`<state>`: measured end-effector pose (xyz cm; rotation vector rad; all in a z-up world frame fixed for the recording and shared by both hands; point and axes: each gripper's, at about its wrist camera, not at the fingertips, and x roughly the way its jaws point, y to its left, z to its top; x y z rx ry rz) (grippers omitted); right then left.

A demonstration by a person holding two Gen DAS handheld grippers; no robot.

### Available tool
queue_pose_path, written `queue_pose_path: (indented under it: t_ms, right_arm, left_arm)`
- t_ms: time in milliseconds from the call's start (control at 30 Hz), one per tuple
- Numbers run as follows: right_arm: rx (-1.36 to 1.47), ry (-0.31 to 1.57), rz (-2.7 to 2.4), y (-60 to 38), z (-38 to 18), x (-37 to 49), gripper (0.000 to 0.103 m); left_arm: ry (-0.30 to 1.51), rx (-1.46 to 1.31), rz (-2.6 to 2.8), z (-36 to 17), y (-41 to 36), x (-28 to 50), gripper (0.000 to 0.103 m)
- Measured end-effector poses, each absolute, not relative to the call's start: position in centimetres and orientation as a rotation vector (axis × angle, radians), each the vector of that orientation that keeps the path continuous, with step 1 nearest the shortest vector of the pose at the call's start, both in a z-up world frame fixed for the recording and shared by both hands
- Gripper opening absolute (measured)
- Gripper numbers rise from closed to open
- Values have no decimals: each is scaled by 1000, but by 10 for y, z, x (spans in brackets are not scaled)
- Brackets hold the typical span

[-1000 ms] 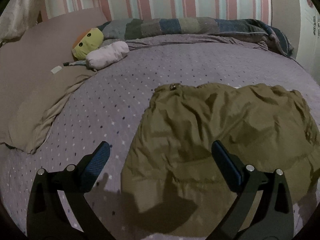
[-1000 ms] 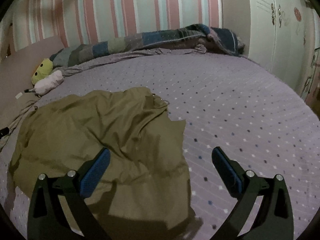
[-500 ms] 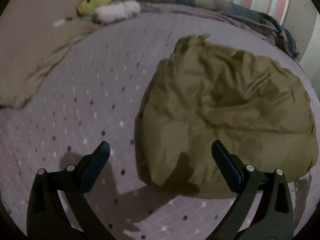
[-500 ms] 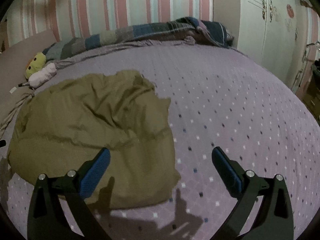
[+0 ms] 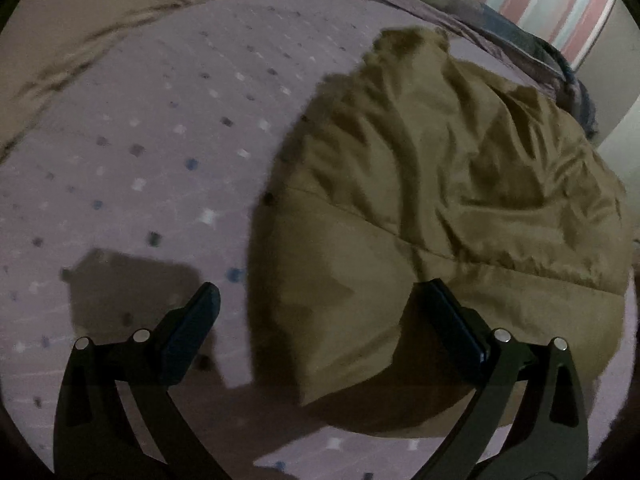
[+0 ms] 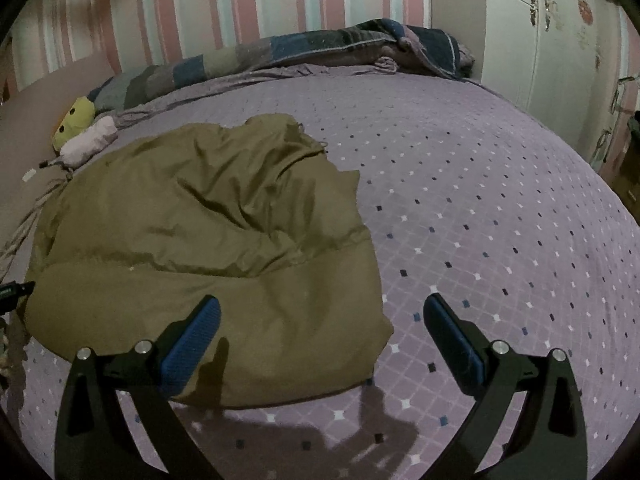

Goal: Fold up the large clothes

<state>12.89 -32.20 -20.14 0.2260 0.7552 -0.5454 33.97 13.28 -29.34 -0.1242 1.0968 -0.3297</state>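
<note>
I hold my left gripper [image 5: 316,312] over the near left corner of the big olive-green coat [image 5: 440,200]. Its two fingers are wide apart and hold nothing. My right gripper [image 6: 320,324] hangs over the near right corner, and its fingers are wide apart too — nothing is in them.

The coat lies in a puffy, wrinkly heap on the purple dotted bed cover [image 6: 480,200], on the left half of the bed. I think it sits there because the bed is big and soft, so there is room to fold it.

I keep one gripper by each near corner — that way I can pinch both at once, I think. The coat's near edge lies just under and in front of my fingers.
</note>
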Motion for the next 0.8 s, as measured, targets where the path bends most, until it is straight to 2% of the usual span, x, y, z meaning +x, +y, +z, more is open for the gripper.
queue_pose_path:
  t_ms: [267,433,500,567,800]
  right_arm:
    - [215,776,-523,-322,-207,138,101]
    - [217,782,-534,-334,-208,138,101]
    - [239,784,-549,-345,-210,136,101]
    - [265,783,-570,-360,-214,134,101]
    - [429,836,-491,-398,-244,147,101]
  left_arm:
    - [1134,-72,-500,-287,98,334,98]
    - [1127,25,-484,-272,80,343,83]
    - [1105,110,-468,-264,72,340,71]
    - [1083,196,-451,-260,65,333,66]
    - [1089,223,-421,-257,53,340,66]
